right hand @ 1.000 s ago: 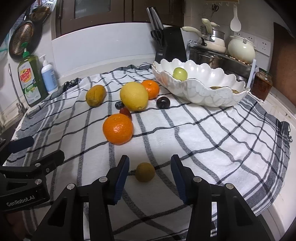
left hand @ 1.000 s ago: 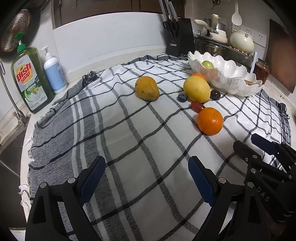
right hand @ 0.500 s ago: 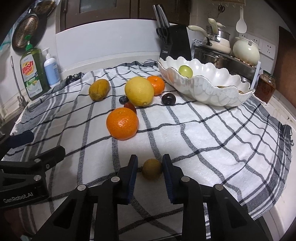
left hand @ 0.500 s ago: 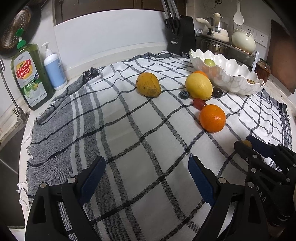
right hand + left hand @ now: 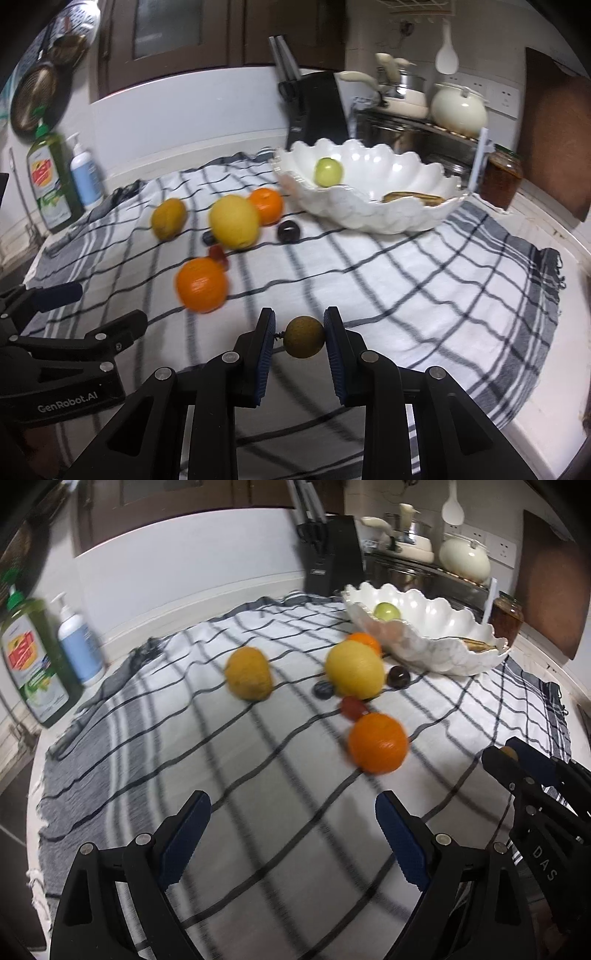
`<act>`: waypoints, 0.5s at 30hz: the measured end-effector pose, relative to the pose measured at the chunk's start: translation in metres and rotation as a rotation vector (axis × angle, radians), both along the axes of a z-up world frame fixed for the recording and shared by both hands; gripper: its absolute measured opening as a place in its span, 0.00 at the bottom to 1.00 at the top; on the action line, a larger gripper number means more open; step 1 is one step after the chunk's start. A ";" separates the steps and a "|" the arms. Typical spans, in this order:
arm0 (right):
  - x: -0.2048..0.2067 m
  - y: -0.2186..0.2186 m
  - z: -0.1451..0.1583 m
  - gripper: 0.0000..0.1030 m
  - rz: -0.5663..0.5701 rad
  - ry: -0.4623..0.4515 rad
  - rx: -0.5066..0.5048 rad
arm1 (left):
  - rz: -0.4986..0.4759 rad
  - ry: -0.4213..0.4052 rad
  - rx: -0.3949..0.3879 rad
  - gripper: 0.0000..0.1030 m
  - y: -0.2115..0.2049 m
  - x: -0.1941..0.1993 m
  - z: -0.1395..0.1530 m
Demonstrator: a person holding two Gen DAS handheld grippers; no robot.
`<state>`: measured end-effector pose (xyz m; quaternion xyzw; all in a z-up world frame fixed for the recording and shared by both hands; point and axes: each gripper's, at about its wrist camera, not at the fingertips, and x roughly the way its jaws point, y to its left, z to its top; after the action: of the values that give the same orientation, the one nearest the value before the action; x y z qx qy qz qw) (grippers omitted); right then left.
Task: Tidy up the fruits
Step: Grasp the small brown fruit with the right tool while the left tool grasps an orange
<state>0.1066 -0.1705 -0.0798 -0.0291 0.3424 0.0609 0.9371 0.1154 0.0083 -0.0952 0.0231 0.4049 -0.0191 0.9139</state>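
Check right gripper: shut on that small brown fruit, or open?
Shut on it. The right gripper has both pads pressed against the small brown fruit, one on each side, above the cloth.

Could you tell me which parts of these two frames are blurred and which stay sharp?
Left wrist view: the cloth stripes and the near orange smear with motion, while the left gripper is crisp. Right wrist view: the near orange is smeared, the small brown fruit in the right gripper sharp; both views bow straight edges.
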 end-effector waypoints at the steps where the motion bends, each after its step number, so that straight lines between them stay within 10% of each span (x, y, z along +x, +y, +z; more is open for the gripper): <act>1: 0.003 -0.005 0.001 0.28 -0.011 0.000 0.002 | -0.007 -0.003 0.000 0.89 -0.005 0.003 0.000; 15: 0.026 -0.049 0.001 0.28 -0.078 -0.007 0.036 | -0.050 0.018 -0.011 0.70 -0.046 0.041 -0.010</act>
<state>0.1329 -0.2196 -0.0790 0.0008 0.3388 0.0304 0.9404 0.1559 -0.0378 -0.1052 0.0279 0.4124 -0.0442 0.9095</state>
